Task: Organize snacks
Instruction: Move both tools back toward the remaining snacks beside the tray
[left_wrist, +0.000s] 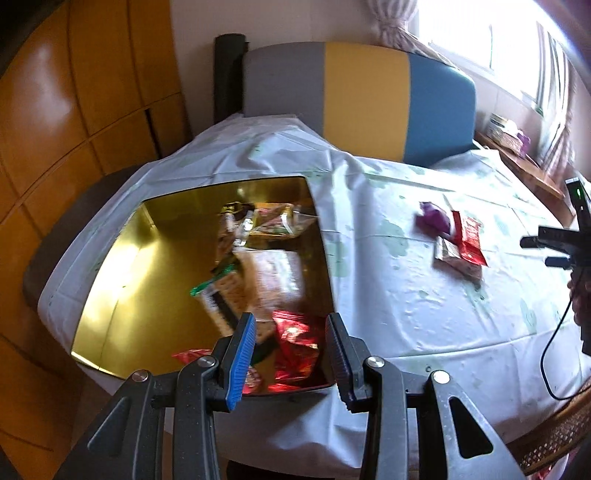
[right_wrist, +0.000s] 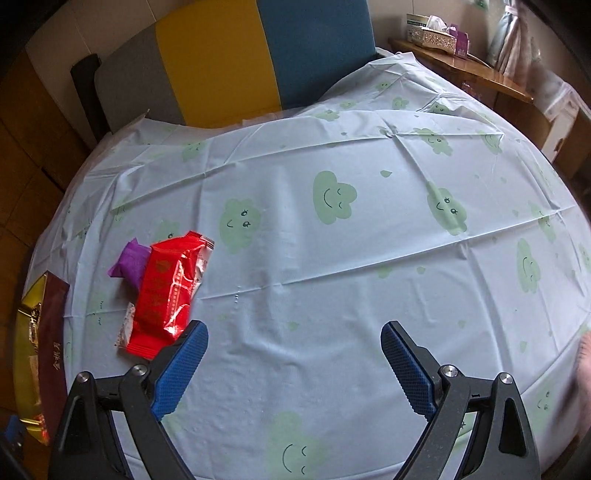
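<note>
A gold-lined box (left_wrist: 110, 295) holds several snack packets, among them a red one (left_wrist: 295, 343) and a green-edged cracker pack (left_wrist: 218, 291). My left gripper (left_wrist: 290, 332) hovers over the box's near right corner, open, with nothing between its fingers. On the cloud-print tablecloth (right_wrist: 332, 277) lie a red packet (right_wrist: 166, 291), a purple packet (right_wrist: 129, 262) beside it and a pale packet (right_wrist: 125, 328) under it. My right gripper (right_wrist: 295, 336) stands wide open over bare cloth, just right of the red packet. The box's edge (right_wrist: 37, 350) shows at the far left.
A chair with a grey, yellow and blue back (left_wrist: 362, 99) stands behind the table. Wooden cabinets (left_wrist: 74, 110) are on the left. A wooden shelf with a tissue box (right_wrist: 436, 37) is at the back right. A black cable (left_wrist: 550, 362) hangs near the right gripper.
</note>
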